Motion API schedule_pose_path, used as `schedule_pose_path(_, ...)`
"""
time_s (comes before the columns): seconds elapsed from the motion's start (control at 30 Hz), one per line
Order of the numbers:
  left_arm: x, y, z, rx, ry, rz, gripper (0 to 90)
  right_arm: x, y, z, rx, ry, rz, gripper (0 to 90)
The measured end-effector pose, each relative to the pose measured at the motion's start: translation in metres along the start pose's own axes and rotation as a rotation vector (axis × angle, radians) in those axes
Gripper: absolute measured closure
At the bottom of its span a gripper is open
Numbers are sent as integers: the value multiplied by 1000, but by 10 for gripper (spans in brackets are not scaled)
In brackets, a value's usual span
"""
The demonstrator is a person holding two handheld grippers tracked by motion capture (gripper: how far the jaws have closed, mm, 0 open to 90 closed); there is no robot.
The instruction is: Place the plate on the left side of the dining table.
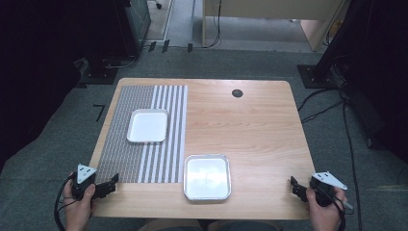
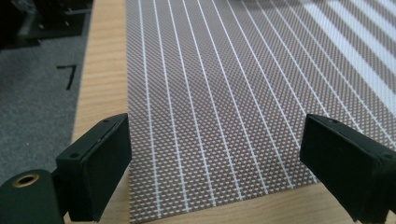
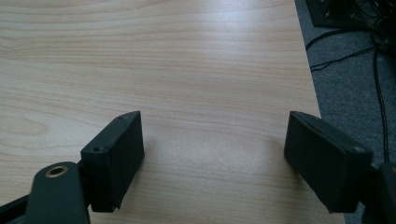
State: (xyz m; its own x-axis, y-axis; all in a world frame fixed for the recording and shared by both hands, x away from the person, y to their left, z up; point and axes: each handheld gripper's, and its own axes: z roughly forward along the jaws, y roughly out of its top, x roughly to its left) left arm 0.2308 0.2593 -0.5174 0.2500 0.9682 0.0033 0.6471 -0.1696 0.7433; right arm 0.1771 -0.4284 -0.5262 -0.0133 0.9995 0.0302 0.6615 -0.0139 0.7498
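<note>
While both grippers, left [image 1: 111, 184] and right [image 1: 294, 187], gape wide, we risk snagging the mat [image 1: 144, 134] at ten o'clock, sliding its tray [image 1: 147, 125].

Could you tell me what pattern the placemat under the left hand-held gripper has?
The placemat is brown-grey weave with thin white stripes, clearest in the left gripper view.

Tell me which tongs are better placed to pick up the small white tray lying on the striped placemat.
Probably the left tongs: they hover, open, at the striped woven placemat, where the small white rectangular tray lies.
</note>
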Motion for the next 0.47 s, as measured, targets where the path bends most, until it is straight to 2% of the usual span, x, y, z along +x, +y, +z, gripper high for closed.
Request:
schedule_pose_path(0.07, 0, 1, 2, 20, -3, 1, 91, 0, -1, 0, -4, 0, 3, 197)
schedule_pose_path(0.47, 1, 1, 1, 17, -11, -7, 92, 1, -2, 0, -8, -1, 1, 192)
